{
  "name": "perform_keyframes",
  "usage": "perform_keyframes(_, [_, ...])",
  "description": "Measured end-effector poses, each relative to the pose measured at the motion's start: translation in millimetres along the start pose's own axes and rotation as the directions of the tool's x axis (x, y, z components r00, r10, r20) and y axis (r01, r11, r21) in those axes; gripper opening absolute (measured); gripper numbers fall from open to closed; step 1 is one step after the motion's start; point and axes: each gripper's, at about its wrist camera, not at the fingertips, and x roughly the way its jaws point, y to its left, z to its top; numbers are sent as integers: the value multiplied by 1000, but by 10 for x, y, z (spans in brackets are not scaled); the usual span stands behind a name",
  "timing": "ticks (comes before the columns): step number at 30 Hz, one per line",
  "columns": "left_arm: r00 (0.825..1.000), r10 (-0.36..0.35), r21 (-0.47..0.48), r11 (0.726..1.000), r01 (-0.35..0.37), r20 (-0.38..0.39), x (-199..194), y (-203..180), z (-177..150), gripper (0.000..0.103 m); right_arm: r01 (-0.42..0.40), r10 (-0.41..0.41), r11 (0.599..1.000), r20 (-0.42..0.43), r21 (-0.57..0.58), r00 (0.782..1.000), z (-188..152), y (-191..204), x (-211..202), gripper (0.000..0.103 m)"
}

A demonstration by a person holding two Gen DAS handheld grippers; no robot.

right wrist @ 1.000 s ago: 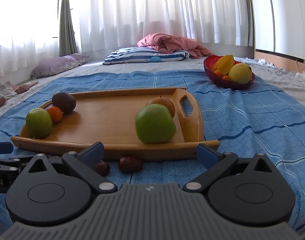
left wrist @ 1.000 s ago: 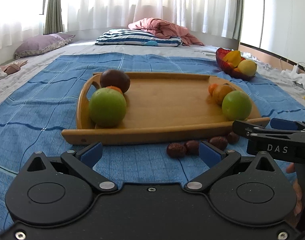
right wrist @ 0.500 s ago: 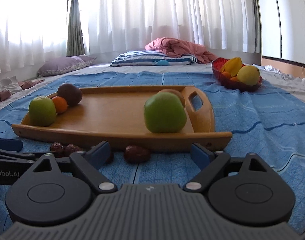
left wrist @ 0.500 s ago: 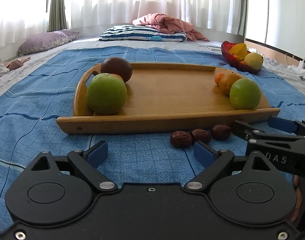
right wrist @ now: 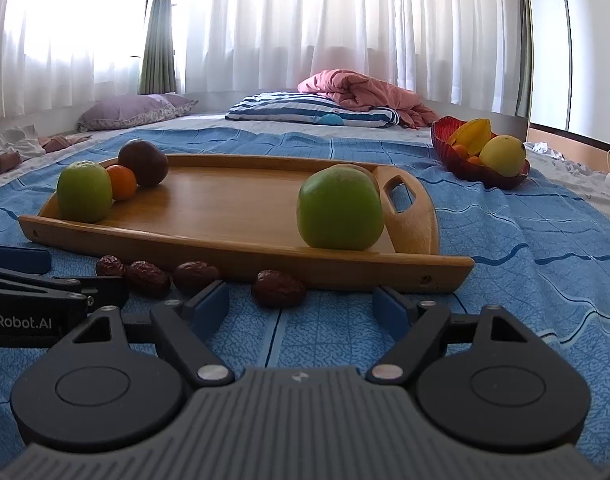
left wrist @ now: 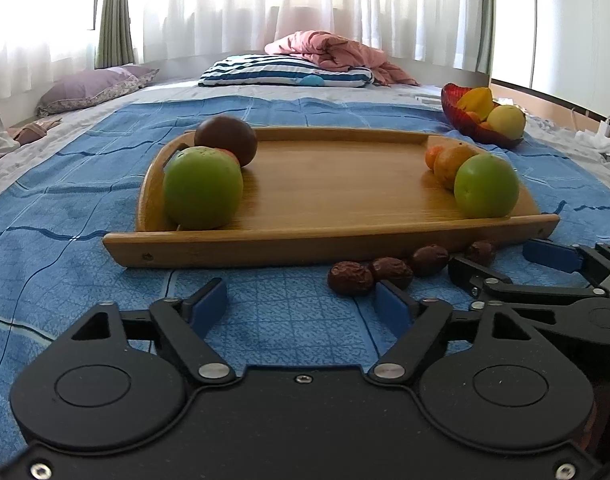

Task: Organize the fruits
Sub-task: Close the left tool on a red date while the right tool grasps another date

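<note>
A wooden tray lies on the blue blanket. On it sit two green apples, a dark purple fruit and oranges. Several dried red dates lie on the blanket along the tray's near edge. My left gripper hovers low before the dates, its jaws closing with nothing between them. My right gripper is low too, jaws closing around empty blanket, one date just beyond its fingertips. Each gripper shows at the edge of the other's view.
A red bowl holding yellow fruit stands at the far right of the blanket. A striped pillow, a pink quilt and a purple pillow lie further back by the curtains.
Both grippers' jaws have narrowed. The right gripper has sunk towards the blanket, so the dates and tray edge sit closer in its view.
</note>
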Motion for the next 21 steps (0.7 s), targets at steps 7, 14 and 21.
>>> perform_keyframes(7, [1000, -28, 36, 999, 28, -7, -10, -101, 29, 49, -10, 10, 1000, -6, 13, 1000, 2, -24, 2, 86])
perform_keyframes(14, [999, -36, 37, 999, 36, -13, 7, -142, 50, 41, -13, 13, 1000, -9, 25, 1000, 3, -38, 11, 83])
perform_keyframes(21, [998, -52, 60, 997, 53, -18, 8, -212, 59, 24, -18, 18, 1000, -8, 18, 1000, 6, -32, 21, 73])
